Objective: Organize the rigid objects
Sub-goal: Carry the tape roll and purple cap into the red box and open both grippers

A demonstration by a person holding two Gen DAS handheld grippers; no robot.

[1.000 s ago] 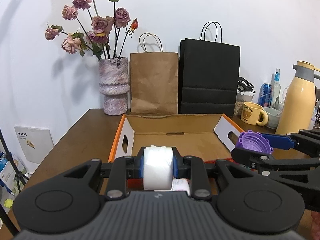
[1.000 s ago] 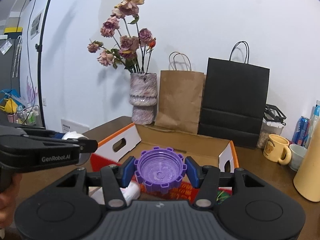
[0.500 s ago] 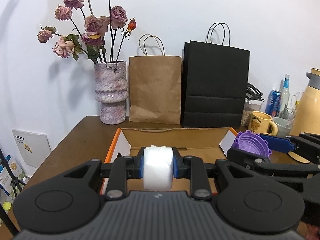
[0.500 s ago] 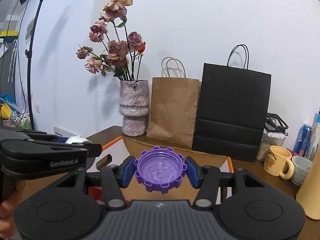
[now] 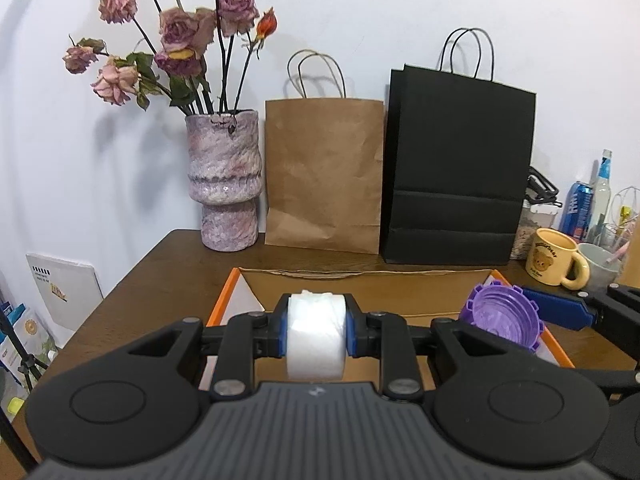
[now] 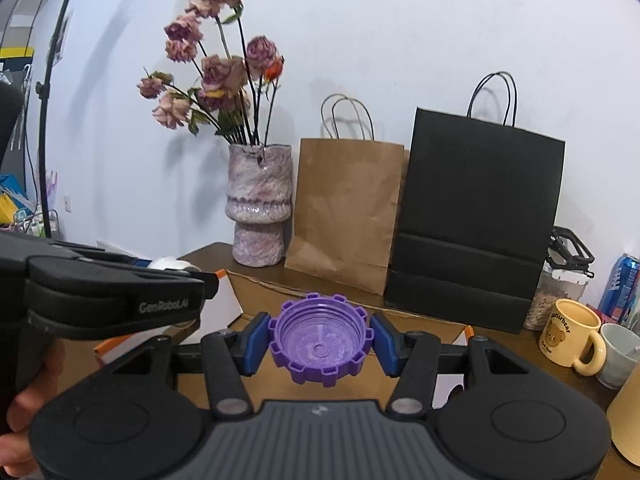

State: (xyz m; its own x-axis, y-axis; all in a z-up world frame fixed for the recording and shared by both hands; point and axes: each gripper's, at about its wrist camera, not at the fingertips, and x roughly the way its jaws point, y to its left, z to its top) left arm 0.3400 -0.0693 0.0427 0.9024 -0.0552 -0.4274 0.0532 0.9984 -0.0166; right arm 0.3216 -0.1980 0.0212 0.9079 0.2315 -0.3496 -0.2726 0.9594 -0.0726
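Note:
My left gripper (image 5: 316, 330) is shut on a white cylindrical roll (image 5: 316, 336) and holds it above the near edge of an open cardboard box with orange rims (image 5: 360, 280). My right gripper (image 6: 320, 340) is shut on a purple notched lid (image 6: 320, 342), hollow side toward the camera, above the same box (image 6: 256, 284). In the left wrist view the purple lid (image 5: 500, 320) and the right gripper show at the right. In the right wrist view the left gripper's body (image 6: 104, 300) shows at the left, level with mine.
On the brown table behind the box stand a pink mottled vase of dried roses (image 5: 224, 184), a brown paper bag (image 5: 324, 176) and a black paper bag (image 5: 456, 168). At the right are a yellow bear mug (image 5: 554, 256), a white cup (image 5: 600, 266), cans and bottles.
Both grippers have risen and tilted up with their objects still held. The box has dropped lower in both views and its inside is now mostly hidden.

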